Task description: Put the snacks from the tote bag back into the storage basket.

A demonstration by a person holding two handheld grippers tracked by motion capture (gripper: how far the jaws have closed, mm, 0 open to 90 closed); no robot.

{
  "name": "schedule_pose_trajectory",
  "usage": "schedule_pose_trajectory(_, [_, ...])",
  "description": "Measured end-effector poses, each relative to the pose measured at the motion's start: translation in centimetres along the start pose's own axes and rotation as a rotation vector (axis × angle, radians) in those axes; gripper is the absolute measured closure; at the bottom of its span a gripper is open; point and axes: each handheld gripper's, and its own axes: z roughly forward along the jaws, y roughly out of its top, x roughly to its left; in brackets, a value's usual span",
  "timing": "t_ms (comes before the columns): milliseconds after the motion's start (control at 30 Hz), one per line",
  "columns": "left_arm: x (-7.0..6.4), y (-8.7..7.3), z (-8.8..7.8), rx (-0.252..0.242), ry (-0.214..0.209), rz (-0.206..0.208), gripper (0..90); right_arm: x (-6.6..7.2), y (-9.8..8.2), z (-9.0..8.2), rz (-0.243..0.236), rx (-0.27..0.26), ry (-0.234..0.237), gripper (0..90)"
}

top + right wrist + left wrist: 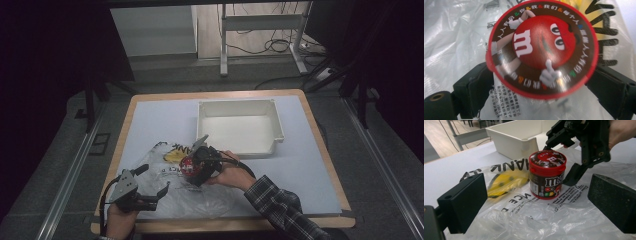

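Red-lidded brown round candy tub point(547, 174) upright on a crumpled clear plastic bag point(529, 217) on the desk; right hand-held gripper point(192, 170) straddles it, pads not visibly pressing; left hand-held gripper point(159, 195) released nearby

In the right gripper view, the candy tub point(541, 50) hides the gap between the jaws, so contact with its sides cannot be seen. Its lid print is blurred. In the left gripper view, the tub covers part of the yellow packet point(504, 181) inside the plastic bag point(529, 217).
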Motion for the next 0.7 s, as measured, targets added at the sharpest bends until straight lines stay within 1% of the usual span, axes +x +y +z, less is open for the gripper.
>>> schedule_pose_trajectory(100, [0.0,0.0,0.0,0.0,0.0,0.0,2.3,0.0,0.4,0.5,-0.004,0.023,-0.004,10.5])
schedule_pose_trajectory(233, [0.0,0.0,0.0,0.003,-0.001,0.004,2.3,0.2,0.8,1.1,-0.016,0.035,-0.022,12.1])
schedule_pose_trajectory(333, [0.0,0.0,0.0,0.004,-0.001,0.005,2.3,0.4,1.1,1.6,-0.036,0.043,-0.037,13.8])
schedule_pose_trajectory(367, [0.0,0.0,0.0,0.004,-0.001,0.005,2.3,0.5,1.2,1.7,-0.036,0.044,-0.036,14.4])
schedule_pose_trajectory(533, [0.0,0.0,0.0,0.006,-0.001,0.007,2.3,0.7,1.6,2.0,-0.058,0.062,-0.049,21.3])
schedule_pose_trajectory(700, [0.0,0.0,0.0,0.009,-0.001,0.009,2.3,0.6,1.6,2.1,-0.053,0.065,-0.052,24.4])
